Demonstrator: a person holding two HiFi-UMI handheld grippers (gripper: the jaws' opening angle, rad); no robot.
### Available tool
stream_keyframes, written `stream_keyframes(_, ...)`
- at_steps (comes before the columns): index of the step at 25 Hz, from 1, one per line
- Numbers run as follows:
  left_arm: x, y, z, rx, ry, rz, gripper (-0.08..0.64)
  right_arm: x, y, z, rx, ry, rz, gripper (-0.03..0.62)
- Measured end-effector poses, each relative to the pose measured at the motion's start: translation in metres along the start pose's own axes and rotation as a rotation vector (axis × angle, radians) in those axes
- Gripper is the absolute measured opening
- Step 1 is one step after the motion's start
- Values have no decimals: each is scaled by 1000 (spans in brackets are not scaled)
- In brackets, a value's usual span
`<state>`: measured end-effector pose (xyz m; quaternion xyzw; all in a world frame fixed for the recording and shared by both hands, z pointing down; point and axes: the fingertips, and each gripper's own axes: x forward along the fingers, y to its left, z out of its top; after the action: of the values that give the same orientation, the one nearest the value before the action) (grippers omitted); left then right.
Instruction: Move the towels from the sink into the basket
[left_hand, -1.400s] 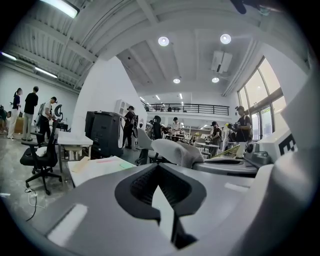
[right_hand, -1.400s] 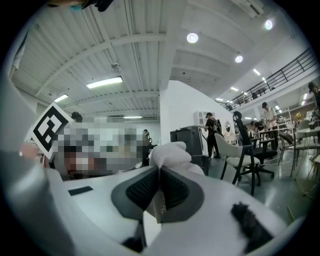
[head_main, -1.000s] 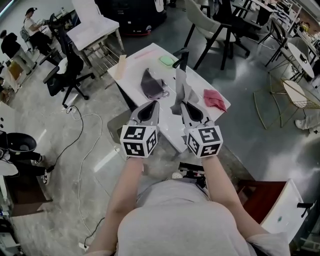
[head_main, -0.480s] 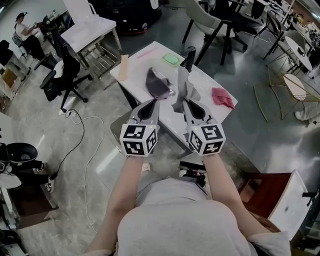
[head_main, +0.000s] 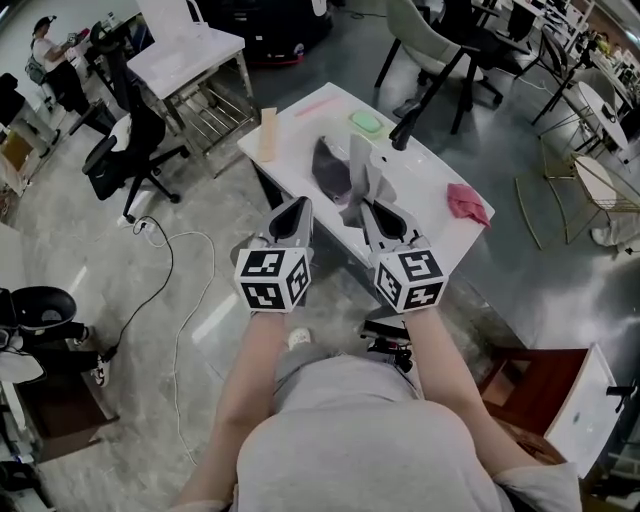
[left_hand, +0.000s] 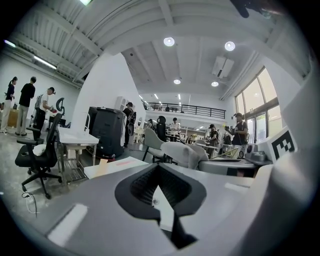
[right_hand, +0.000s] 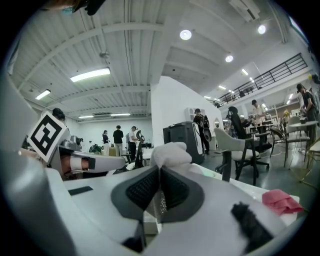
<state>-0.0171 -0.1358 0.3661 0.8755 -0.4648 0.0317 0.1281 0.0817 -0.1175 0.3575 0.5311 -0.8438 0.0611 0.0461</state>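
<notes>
1. Cloth and shape: the pale grey towel (head_main: 362, 172) is soft and crumpled, gathered into a narrow strip. Its near end is pinched in the right hand-held gripper (head_main: 362, 208), above the near edge of the surface (head_main: 300, 140). In the head view its long axis runs away from the person, across the surface.
2. Right hand-held gripper: the jaws are closed on a thin fold of the pale grey towel, between ribbed dark pads (right_hand: 145, 187). The forearm is extended and the gripper points almost level over the surface.
3. Left hand-held gripper (head_main: 299, 204): the jaw tips meet with nothing between them. It is held parallel to the right one, at the surface's near edge.
4. Dark grey towel (head_main: 328, 168): a limp heap lying mid-surface.
5. Surface: white, flat and rectangular. A pink cloth (head_main: 468, 203) lies at its right end, a green pad (head_main: 367, 121) on its far side and a pale wooden block (head_main: 267, 133) at its left corner.
</notes>
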Motion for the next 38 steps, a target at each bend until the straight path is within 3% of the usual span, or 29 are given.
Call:
stream_keyframes(11,-12,64,0,-46,-18,39,2,45,48,-10,-24,44,71,28)
stream_keyframes(24,-42,149,-33,-115,26,136,2,107,115,-47,-22,140,188,28)
stream_keyframes(38,-28,215,-81,-81,128,127,2,173,160,-107,-61,281,333,28)
